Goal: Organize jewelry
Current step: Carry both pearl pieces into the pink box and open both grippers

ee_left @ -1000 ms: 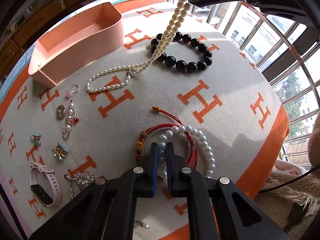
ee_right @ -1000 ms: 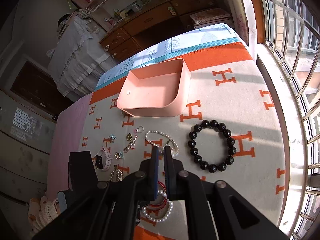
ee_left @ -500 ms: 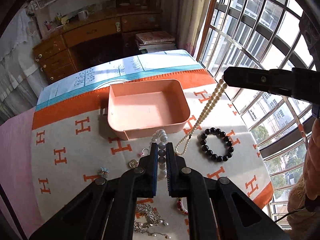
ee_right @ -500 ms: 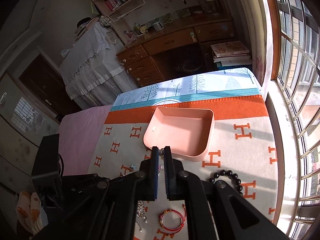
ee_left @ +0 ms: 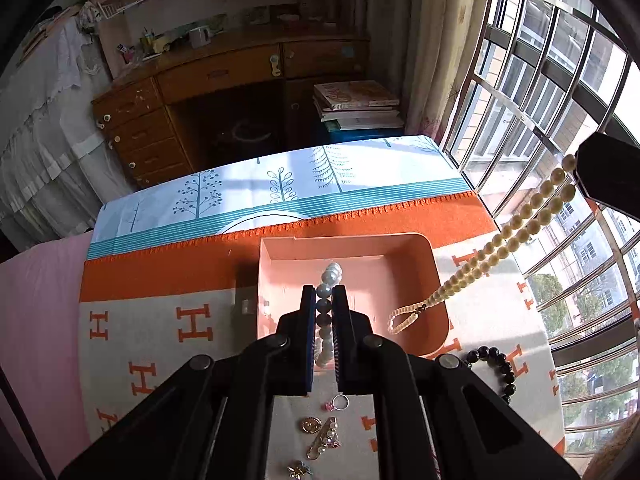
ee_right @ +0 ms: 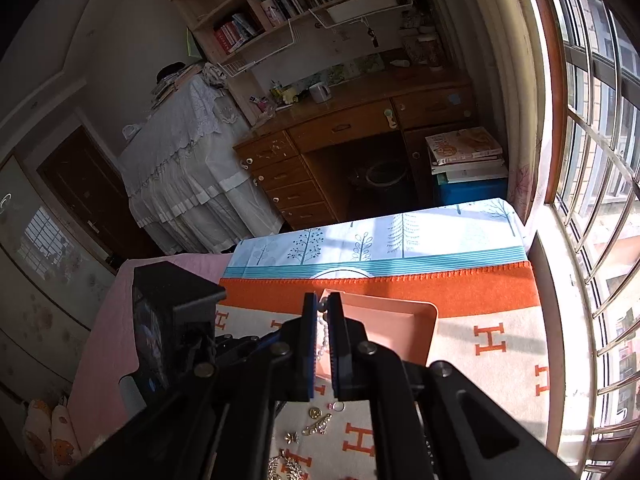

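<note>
My left gripper (ee_left: pixel 324 292) is shut on a white pearl bracelet (ee_left: pixel 333 270), held in the air above the near side of the pink tray (ee_left: pixel 424 248). Its beads run between the two fingers. My right gripper (ee_right: pixel 322 300) is shut on a long cream pearl necklace (ee_left: pixel 500 248). In the left wrist view the necklace hangs from the upper right, its lower loop dangling over the tray's right side. In the right wrist view the tray (ee_right: pixel 404 328) lies just beyond the fingers, and a short run of pearls (ee_right: pixel 322 340) shows between them.
A black bead bracelet (ee_left: pixel 496 364) lies on the H-pattern blanket (ee_left: pixel 192 320) right of the tray. A ring (ee_left: pixel 340 402), a gold pendant (ee_left: pixel 311 425) and a pin brooch (ee_left: pixel 324 442) lie nearer me. Window bars run along the right, and a wooden desk stands beyond the bed.
Both grippers rose and moved toward the tray. The pearl bracelet came up off the blanket with the left one. The necklace lifted clear of the blanket, and its end now hangs over the tray.
</note>
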